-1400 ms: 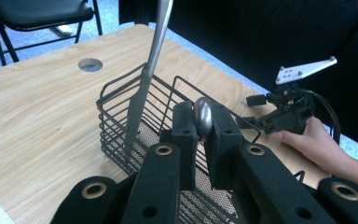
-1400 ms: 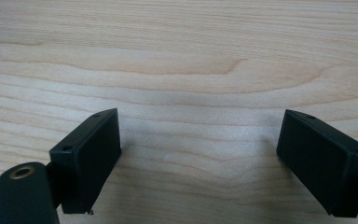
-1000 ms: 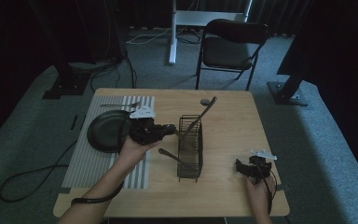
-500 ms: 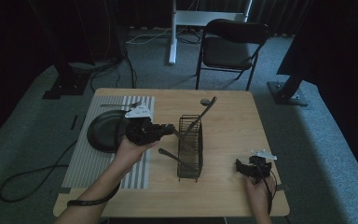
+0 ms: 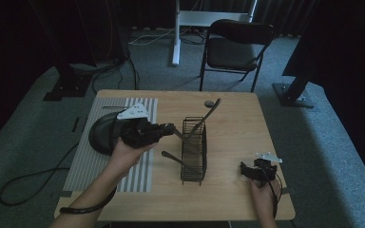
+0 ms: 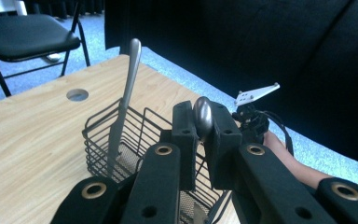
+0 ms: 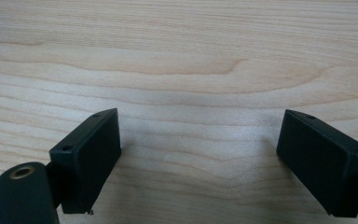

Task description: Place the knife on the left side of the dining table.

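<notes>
Left gripper [image 5: 168, 128], centre-left, clamps 1 metal utensil handle [image 6: 203, 116] above the wire basket [image 5: 194, 151]; right gripper [image 5: 247, 169], lower right, rests wide open.

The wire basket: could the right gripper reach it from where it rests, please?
Probably yes. The right gripper sits open on bare table, and nothing lies between it and the wire basket. The left gripper, shut on a utensil handle, works from the opposite side.
</notes>
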